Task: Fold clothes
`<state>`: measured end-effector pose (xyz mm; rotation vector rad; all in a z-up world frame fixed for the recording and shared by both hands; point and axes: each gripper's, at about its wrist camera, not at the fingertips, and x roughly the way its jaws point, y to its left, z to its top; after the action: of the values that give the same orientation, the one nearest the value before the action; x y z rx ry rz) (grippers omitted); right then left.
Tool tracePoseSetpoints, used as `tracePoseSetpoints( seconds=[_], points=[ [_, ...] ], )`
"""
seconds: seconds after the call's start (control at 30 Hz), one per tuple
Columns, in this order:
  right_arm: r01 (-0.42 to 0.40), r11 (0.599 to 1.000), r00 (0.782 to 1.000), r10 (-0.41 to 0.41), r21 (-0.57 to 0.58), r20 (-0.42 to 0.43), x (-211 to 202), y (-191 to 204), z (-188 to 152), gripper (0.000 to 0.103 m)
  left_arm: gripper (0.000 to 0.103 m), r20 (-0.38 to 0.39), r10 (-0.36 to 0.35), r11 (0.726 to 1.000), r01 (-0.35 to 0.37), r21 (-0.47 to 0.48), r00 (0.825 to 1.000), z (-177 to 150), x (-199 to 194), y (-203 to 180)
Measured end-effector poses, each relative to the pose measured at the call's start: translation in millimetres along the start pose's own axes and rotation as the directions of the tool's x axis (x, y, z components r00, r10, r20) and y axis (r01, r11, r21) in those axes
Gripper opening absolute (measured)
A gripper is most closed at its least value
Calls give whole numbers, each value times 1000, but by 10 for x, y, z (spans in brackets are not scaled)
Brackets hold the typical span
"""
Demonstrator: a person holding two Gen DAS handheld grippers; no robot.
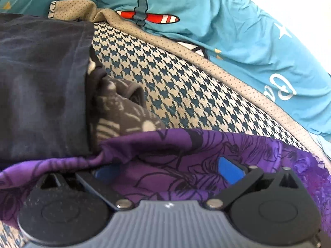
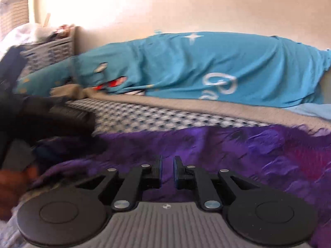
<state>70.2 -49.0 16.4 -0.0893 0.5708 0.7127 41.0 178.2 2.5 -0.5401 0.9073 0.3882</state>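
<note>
Left view: my left gripper (image 1: 165, 171) hangs low over the purple garment (image 1: 186, 148), fingers (image 1: 230, 170) spread wide, cloth bunched up between and over them but not pinched. I'd call that hand released. The purple garment lies on the bed's houndstooth cover (image 1: 175, 86), with a dark garment (image 1: 41, 82) piled to the left and a grey patterned piece (image 1: 124, 111) tucked beside it. A blue plane-print cloth (image 1: 238, 31) runs behind.

Right view: blurred, so detail is thin. My right gripper (image 2: 167, 171) has its fingers (image 2: 158, 171) nearly together, only a thin gap, and nothing caught between them; purple garment shows below, not gripped. It spreads wide across the bed here, wrinkled. The blue cloth (image 2: 206, 66) is humped along the wall.

My read: I'm between grabs on a fold. To do it well, I'd bite a true hem or corner with each hand, matching edges, pull the cloth taut to kill those wrinkles, and keep clear of the dark pile.
</note>
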Motion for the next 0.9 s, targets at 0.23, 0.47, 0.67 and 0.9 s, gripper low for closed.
tracePoseSetpoints(
  seconds=[0.23,0.47,0.67,0.9],
  points=[
    [-132,986,991,133,-99,10,-97,452,-88,24,103,5,-11,1000,11,6,1000,21,-171,152],
    [-155,973,988,150,-170,-41,100,643,-154,21,103,20,-37,999,38,-31,999,83,-193,274],
    [-186,966,978,164,-181,-130,169,633,-374,9,103,42,-45,995,49,-92,998,165,-128,320],
    [-181,918,980,140,-352,-138,47,788,-487,12,103,62,-77,971,89,-222,995,239,-88,465]
  ],
)
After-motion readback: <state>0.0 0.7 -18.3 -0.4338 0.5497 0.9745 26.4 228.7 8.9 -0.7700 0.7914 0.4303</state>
